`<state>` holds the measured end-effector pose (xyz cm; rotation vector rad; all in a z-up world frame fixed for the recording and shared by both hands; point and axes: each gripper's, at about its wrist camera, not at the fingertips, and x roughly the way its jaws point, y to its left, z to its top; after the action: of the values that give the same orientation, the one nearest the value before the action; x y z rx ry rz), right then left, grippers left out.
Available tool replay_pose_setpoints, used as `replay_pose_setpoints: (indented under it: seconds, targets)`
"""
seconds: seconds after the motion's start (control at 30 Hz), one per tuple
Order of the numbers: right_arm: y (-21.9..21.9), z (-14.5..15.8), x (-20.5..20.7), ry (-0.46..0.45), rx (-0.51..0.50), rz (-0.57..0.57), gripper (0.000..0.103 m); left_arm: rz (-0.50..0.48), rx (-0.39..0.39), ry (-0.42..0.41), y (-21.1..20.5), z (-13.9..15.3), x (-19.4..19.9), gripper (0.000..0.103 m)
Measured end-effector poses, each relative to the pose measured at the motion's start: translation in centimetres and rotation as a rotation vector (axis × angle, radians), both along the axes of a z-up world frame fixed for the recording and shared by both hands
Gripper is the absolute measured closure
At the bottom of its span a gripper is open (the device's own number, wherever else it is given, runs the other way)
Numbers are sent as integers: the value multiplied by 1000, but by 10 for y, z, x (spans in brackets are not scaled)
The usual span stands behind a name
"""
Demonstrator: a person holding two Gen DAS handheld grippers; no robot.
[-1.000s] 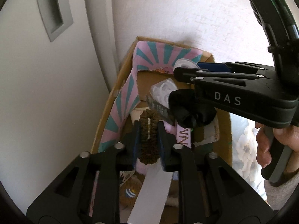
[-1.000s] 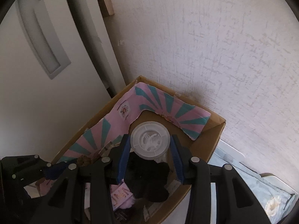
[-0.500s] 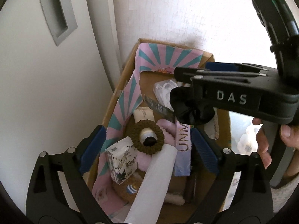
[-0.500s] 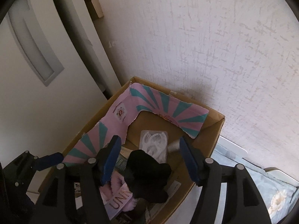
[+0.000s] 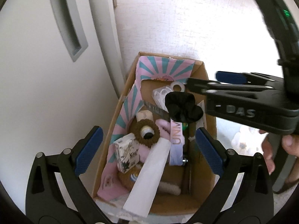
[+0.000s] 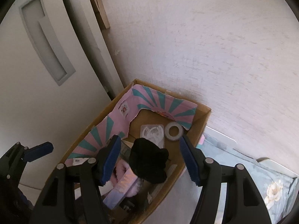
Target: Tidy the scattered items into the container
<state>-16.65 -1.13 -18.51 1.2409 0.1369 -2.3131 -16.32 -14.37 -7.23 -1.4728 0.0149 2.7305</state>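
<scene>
Both grippers, the left gripper (image 5: 147, 149) and the right gripper (image 6: 149, 156), hang spread wide and hold nothing above the cardboard box (image 5: 209, 100), where the brown ring (image 5: 147, 132) and tape roll (image 6: 173, 130) already lie (both drops seem finished), so next comes fetching another scattered item.

Cardboard box (image 5: 119, 112) stands open against wall, inner walls lined with pink-and-teal striped sheet (image 5: 164, 67). Contents, far end: clear plastic lid (image 6: 152, 132) flat on floor, tape ring (image 6: 173, 130) just beside it. Black scrunchie (image 5: 183, 108) sits above them in both views; what it rests on not discernible. Mid-box: brown scrunchie (image 5: 147, 132) around a small white cylinder, on pink fuzzy fabric (image 5: 164, 125). Small patterned white box (image 5: 127, 152) tilted at left wall. Lilac strip (image 5: 176, 140) reads "UNM". Long white strip (image 5: 147, 177) lies diagonally across near end.
</scene>
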Motion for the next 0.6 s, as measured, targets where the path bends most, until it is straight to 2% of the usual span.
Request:
replay_pose_setpoints:
  seconds: [0.3,0.6]
  targets:
    - [34,38,30,-13,11,-111,42,11,29,11,-2,42,20,4]
    - [106,89,78,-55,45,-290,42,-51,65,22,34,82,41,4]
